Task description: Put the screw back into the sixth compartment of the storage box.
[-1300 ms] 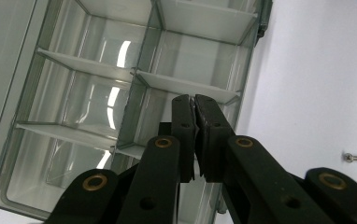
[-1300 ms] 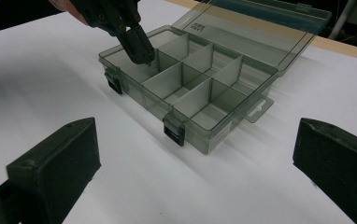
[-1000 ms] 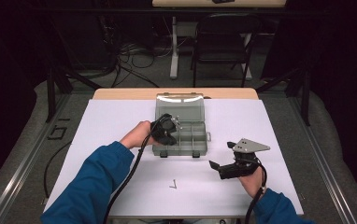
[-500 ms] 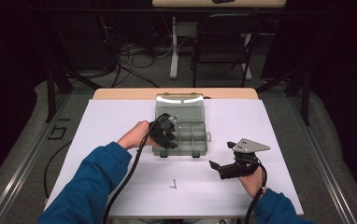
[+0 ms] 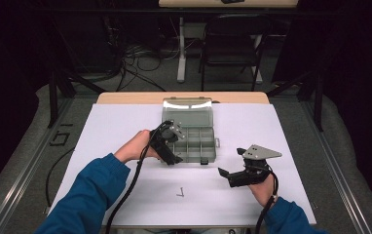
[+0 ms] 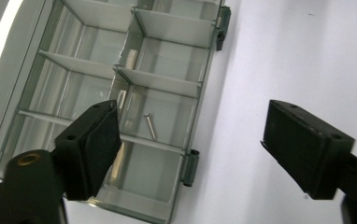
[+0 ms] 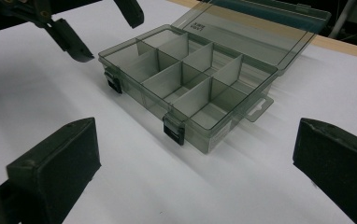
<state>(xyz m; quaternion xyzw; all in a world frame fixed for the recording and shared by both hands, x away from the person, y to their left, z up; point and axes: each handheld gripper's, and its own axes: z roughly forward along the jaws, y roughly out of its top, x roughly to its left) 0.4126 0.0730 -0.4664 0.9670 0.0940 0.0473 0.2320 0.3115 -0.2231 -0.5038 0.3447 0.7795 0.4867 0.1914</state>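
Clear plastic organizer box (image 5: 194,139) stands open to take screws — one screw (image 6: 150,126) lies inside, left gripper (image 5: 170,144) just opening, empty, right gripper (image 5: 235,165) wide, another screw (image 5: 180,192) waiting.

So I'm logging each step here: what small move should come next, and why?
Probably lift the left gripper clear of the organizer box: its jaws have just been opening with nothing between them, and a screw lies in a compartment below. Another screw waits on the white table, likely the next pick.
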